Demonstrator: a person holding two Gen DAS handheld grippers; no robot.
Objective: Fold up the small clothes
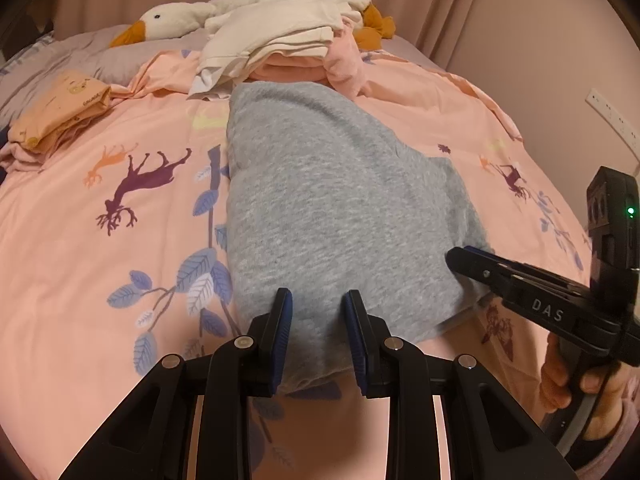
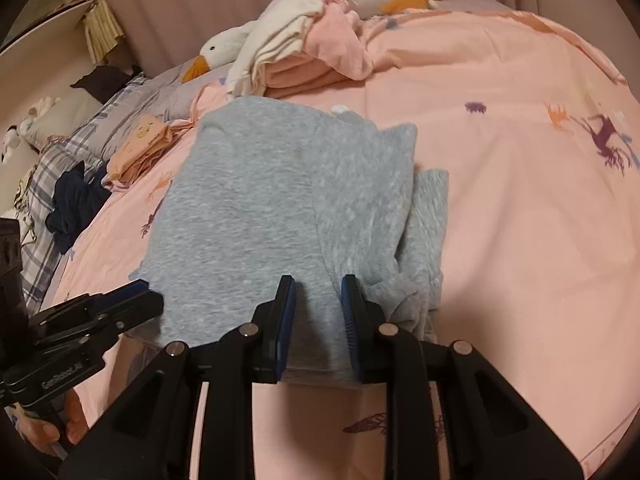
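Note:
A grey knit garment (image 1: 340, 200) lies partly folded on the pink printed duvet (image 1: 100, 280), its near hem lifted towards me. My left gripper (image 1: 318, 308) is shut on the near left part of that hem, with cloth bunched between its blue pads. In the right wrist view the same grey garment (image 2: 260, 208) runs between the pads of my right gripper (image 2: 318, 296), shut on the near right part of the hem. Each gripper shows in the other's view: the right gripper (image 1: 456, 258) at the cloth's right corner, the left gripper (image 2: 146, 294) at its left corner.
A pile of cream and pink folded clothes (image 1: 288, 48) sits just beyond the garment, with a goose plush (image 1: 176, 16) behind it. A folded orange garment (image 1: 60, 108) lies far left, and dark blue clothing (image 2: 76, 200) rests on plaid bedding. Curtains and a wall socket (image 1: 612, 120) border the bed.

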